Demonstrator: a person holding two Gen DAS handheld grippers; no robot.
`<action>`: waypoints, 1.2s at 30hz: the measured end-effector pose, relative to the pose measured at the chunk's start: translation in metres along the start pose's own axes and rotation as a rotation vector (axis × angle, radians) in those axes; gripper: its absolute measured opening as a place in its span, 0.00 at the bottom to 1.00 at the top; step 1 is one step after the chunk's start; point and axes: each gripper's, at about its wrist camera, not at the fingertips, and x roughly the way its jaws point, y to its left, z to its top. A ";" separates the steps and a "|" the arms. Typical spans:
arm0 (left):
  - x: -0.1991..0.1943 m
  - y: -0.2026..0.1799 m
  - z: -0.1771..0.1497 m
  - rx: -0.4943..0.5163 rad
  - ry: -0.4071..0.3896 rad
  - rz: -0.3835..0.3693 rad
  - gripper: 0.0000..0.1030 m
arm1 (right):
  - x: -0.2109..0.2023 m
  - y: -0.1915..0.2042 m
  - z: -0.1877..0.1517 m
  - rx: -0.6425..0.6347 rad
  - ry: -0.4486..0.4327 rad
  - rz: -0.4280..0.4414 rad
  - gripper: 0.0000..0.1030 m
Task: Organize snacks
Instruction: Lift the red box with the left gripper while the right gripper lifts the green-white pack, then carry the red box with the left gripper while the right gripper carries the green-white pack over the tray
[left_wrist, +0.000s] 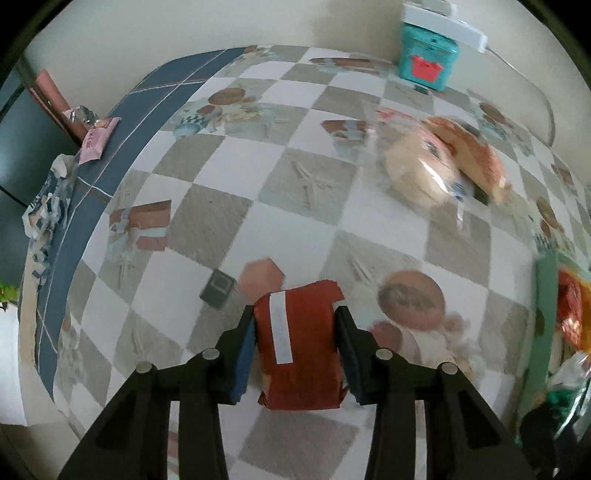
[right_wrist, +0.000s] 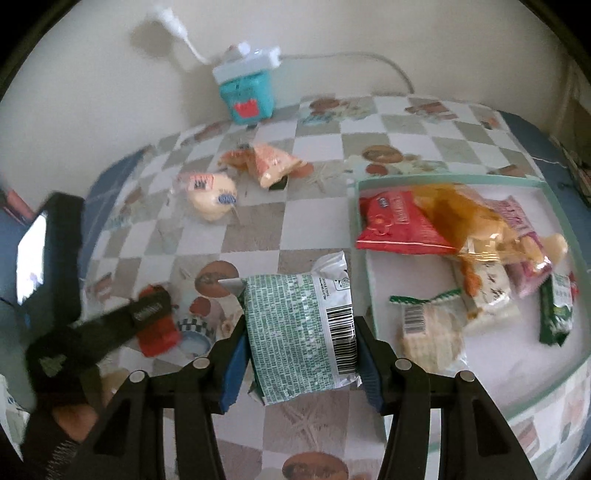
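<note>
Red packet (left_wrist: 299, 343) clamped in left gripper (left_wrist: 295, 332), green-print packet (right_wrist: 301, 332) clamped in right gripper (right_wrist: 299, 336); carry both level, release low inside tray (right_wrist: 369, 295) to the right.

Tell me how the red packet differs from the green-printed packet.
The red packet is plain dark red with one white strip; the green-printed packet is white, covered in green text, with a barcode. The red packet sits in the left tongs, the green-printed one in the right tongs. Both are gripped by their sides over the checked tablecloth.
</note>
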 end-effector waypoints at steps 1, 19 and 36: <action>-0.002 -0.003 -0.002 0.009 -0.001 0.003 0.42 | -0.004 -0.002 0.001 0.003 -0.011 0.002 0.54; -0.078 -0.005 -0.011 -0.071 -0.108 -0.111 0.42 | -0.052 -0.061 0.008 0.124 -0.098 0.045 0.54; -0.166 -0.103 -0.041 0.110 -0.256 -0.255 0.42 | -0.107 -0.171 0.003 0.360 -0.208 -0.062 0.54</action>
